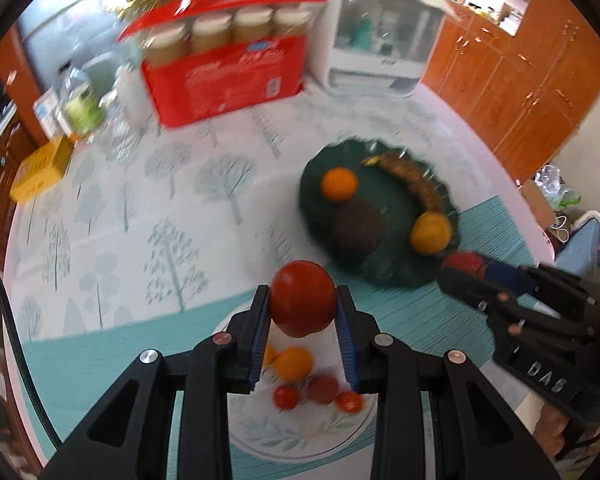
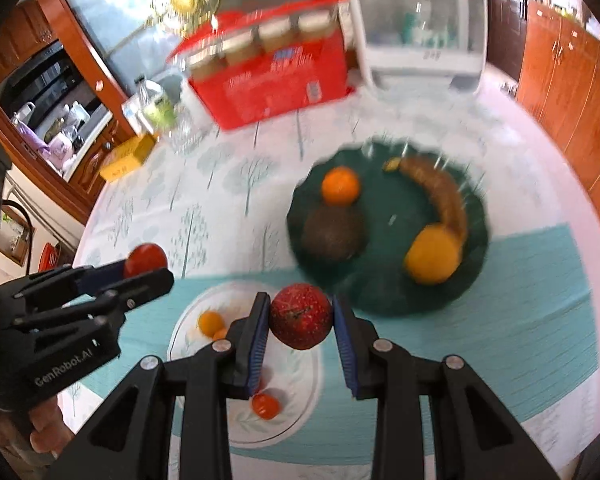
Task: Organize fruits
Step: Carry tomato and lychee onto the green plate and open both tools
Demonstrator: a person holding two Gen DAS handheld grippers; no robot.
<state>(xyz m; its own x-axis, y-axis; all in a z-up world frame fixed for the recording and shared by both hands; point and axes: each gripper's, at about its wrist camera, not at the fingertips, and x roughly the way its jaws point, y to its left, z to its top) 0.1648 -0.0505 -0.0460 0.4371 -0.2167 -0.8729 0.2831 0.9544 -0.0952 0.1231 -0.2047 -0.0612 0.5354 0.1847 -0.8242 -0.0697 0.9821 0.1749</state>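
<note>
My left gripper (image 1: 302, 297) is shut on a smooth red tomato (image 1: 302, 300) held above a white plate (image 1: 300, 434). That plate carries several small orange and red fruits (image 1: 294, 362). My right gripper (image 2: 301, 301) is shut on a red speckled fruit (image 2: 301, 317), also above the white plate (image 2: 296, 380). Beyond lies a dark green plate (image 2: 392, 200) with two oranges (image 2: 340, 185), a dark round fruit (image 2: 332, 233) and a brown banana (image 2: 440, 190). Each gripper also shows in the other view, the right gripper (image 1: 470, 270) and the left gripper (image 2: 144, 270).
A red box of jars (image 1: 228, 76) and a white cabinet-like appliance (image 1: 380, 40) stand at the table's far side. A yellow box (image 1: 40, 168) and a green-labelled bottle (image 1: 82, 108) sit at the far left. Wooden cupboards (image 1: 500, 92) line the right wall.
</note>
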